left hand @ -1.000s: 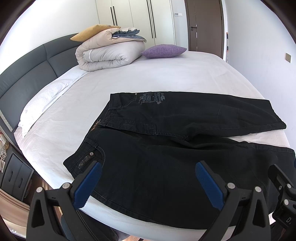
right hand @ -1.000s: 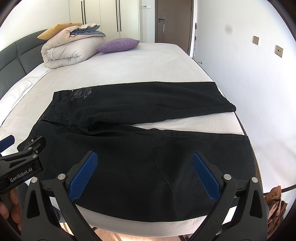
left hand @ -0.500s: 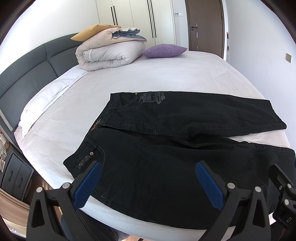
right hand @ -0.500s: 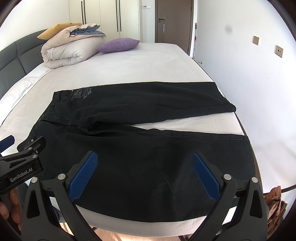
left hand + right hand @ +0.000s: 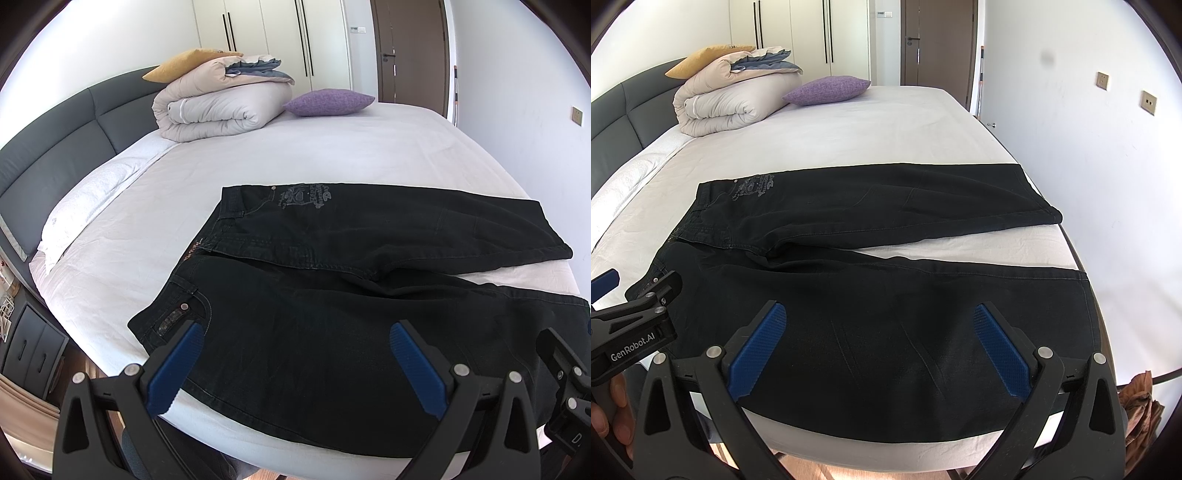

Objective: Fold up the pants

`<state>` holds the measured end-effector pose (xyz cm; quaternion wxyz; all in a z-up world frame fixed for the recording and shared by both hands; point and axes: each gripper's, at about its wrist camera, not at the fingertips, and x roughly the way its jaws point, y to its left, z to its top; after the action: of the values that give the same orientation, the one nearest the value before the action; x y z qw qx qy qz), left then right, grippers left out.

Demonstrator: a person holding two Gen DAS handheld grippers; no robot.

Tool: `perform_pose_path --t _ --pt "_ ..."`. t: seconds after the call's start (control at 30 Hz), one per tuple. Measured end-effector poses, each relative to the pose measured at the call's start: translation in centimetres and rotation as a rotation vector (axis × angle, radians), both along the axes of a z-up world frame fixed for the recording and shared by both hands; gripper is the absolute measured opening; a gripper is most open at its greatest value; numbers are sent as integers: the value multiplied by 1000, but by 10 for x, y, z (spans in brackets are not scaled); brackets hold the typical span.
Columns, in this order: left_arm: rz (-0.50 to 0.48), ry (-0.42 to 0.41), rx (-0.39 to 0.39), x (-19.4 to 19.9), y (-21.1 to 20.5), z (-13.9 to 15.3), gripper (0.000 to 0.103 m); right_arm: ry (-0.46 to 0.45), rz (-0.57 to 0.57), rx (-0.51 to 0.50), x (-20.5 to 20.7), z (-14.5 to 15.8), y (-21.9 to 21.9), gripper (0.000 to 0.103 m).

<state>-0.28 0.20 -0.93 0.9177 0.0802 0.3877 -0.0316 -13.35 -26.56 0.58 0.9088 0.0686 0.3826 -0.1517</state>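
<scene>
Black pants [image 5: 332, 295] lie flat on the white bed [image 5: 295, 155], waistband to the left and both legs spread apart toward the right. The same pants [image 5: 849, 288] fill the right wrist view, the near leg reaching the bed's front edge. My left gripper [image 5: 295, 365] hovers open above the near hip and thigh, holding nothing. My right gripper [image 5: 879, 347] hovers open above the near leg. The left gripper's body [image 5: 635, 325] shows at the left edge of the right wrist view, with a hand [image 5: 613, 417] below it.
A rolled duvet [image 5: 218, 107] topped with a yellow pillow and a purple cushion [image 5: 328, 101] sit at the bed's far end. A grey headboard [image 5: 55, 155] runs along the left. A white wall [image 5: 1108, 166] stands close on the right, wardrobes and a door behind.
</scene>
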Motion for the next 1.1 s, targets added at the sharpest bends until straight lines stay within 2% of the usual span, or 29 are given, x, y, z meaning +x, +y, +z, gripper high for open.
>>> perform_pose_path --t 0.23,0.53,0.83,0.9,0.97,1.1 --pt "2 -15 28 0 -1 -3 103 1 3 0 0 0 -1 103" --pt "4 -16 -21 6 9 1 103 8 6 9 -2 -1 -2 103" --pt "-55 -15 -164 20 29 -1 103 30 25 16 22 -14 0 103" --pt "-120 3 -270 26 36 -3 103 35 36 15 27 -14 2 103" --pt "-167 30 -337 32 40 -6 103 47 60 30 36 -16 3 103" --pt "-170 20 -325 38 50 -11 103 72 112 82 60 -18 -1 103"
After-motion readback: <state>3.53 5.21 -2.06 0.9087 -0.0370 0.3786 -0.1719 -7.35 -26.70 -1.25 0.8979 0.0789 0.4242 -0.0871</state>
